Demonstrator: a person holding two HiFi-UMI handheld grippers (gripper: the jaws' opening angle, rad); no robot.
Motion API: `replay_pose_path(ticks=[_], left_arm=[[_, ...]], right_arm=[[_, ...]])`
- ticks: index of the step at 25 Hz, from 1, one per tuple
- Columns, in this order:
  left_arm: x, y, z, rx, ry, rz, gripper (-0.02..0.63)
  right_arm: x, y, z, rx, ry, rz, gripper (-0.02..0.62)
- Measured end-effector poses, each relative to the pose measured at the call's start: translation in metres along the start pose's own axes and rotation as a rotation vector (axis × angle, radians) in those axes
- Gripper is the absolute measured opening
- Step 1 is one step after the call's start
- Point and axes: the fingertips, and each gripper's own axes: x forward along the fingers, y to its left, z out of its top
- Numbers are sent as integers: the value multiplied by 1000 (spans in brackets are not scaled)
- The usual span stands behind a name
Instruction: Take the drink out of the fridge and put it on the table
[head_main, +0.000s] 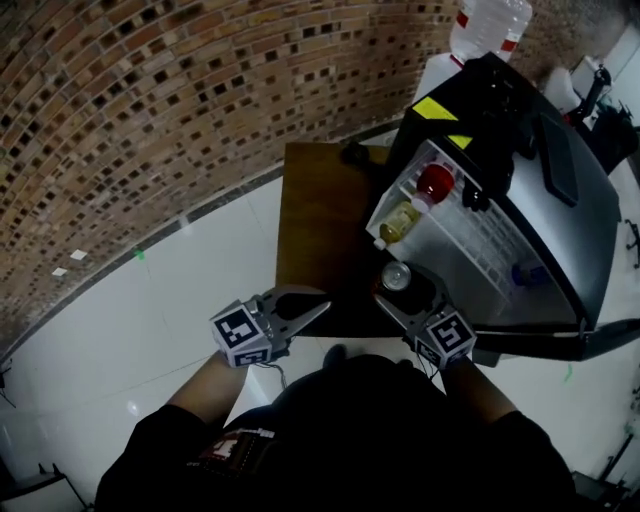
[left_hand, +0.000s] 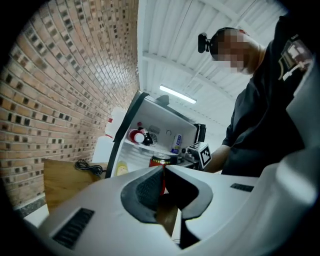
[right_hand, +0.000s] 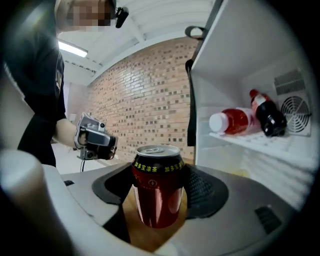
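- My right gripper (head_main: 404, 291) is closed on the red drink can (right_hand: 156, 192). The pads press on both sides of it, and the jaws stand fairly wide apart because the can fills them.
- The can is upright with its long axis vertical and its lid facing up.
- The can is already clear of the fridge (head_main: 560, 190), whose open white interior lies just to the right of it in the right gripper view. A red bottle (right_hand: 235, 121) lies on its side on the shelf there.
- What matters for the next move is that the wooden bench (head_main: 315, 215) lies directly beneath the can. Brown wood shows under its base between the jaws.
- I cannot tell whether the base is touching the wood or hanging just above it.
- I judge that the move left is straight down, keeping the can vertical so it lands flat, followed by a release.
- The can sits over the near part of the bench, close to the fridge front, so I would watch that edge when placing it.
- My left gripper (head_main: 318, 308) has its jaws shut together and holds nothing. It is off to the left of the can, pointing towards it, near but not touching.
- The right gripper has the can, so the placing falls to it alone.
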Motion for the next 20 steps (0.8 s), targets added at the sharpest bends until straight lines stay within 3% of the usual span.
replay_pose_path(ticks=[10,15,20], left_arm=[[-25,14,-40,-91,11,114,12],[-32,21,-56,-122,22,144,13],[-39,23,-73,-118,39,151,12]], right_arm=[[77,32,-114,-84,157,180,316],[98,42,-136,-92,150,212,318],[109,42,-140,-131,77,218,319]])
